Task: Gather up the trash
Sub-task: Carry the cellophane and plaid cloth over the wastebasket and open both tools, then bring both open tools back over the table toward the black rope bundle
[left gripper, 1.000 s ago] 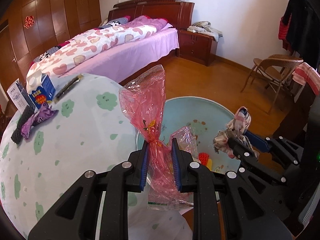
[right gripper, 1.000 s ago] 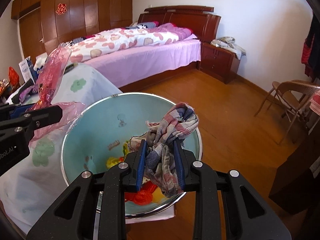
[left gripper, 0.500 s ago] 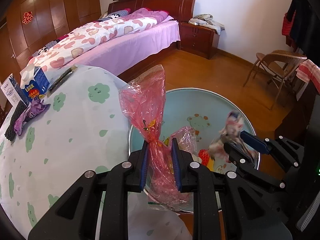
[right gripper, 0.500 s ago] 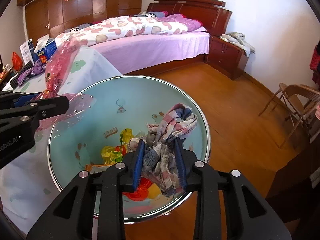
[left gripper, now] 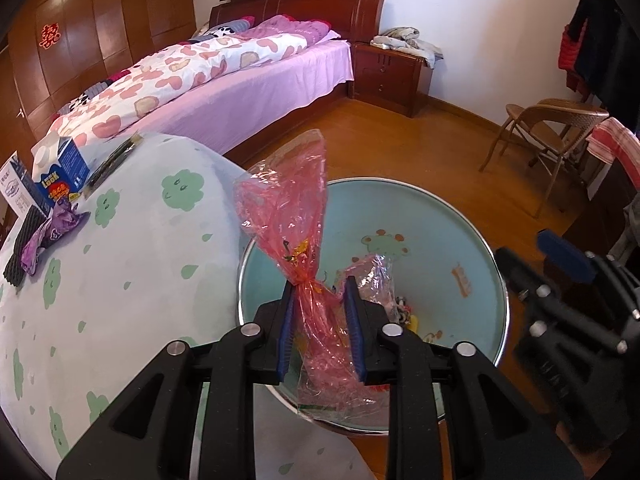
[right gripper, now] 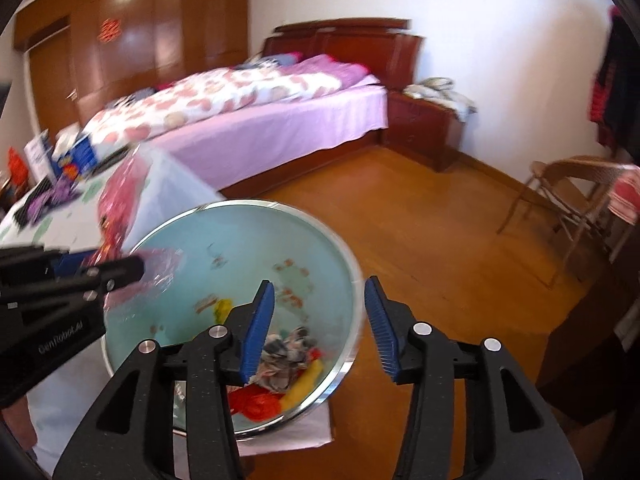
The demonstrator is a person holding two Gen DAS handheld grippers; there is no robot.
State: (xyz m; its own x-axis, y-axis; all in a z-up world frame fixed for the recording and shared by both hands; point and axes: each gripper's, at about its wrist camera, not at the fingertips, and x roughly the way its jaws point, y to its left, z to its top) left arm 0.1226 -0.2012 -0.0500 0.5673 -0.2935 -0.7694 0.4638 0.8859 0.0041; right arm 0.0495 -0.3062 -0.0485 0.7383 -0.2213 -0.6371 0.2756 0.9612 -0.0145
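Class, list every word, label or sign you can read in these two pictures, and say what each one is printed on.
"Look": blue carton on the table.
"GenRobot.AI": side of the left gripper, seen in the right wrist view.
Red paper sign on the wardrobe: decorative character, not readable.
White box beside the carton: print too small.

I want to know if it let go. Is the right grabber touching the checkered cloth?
Apart. The right wrist view shows the right gripper wide open, with the checkered cloth lying down inside the bin below its fingers.
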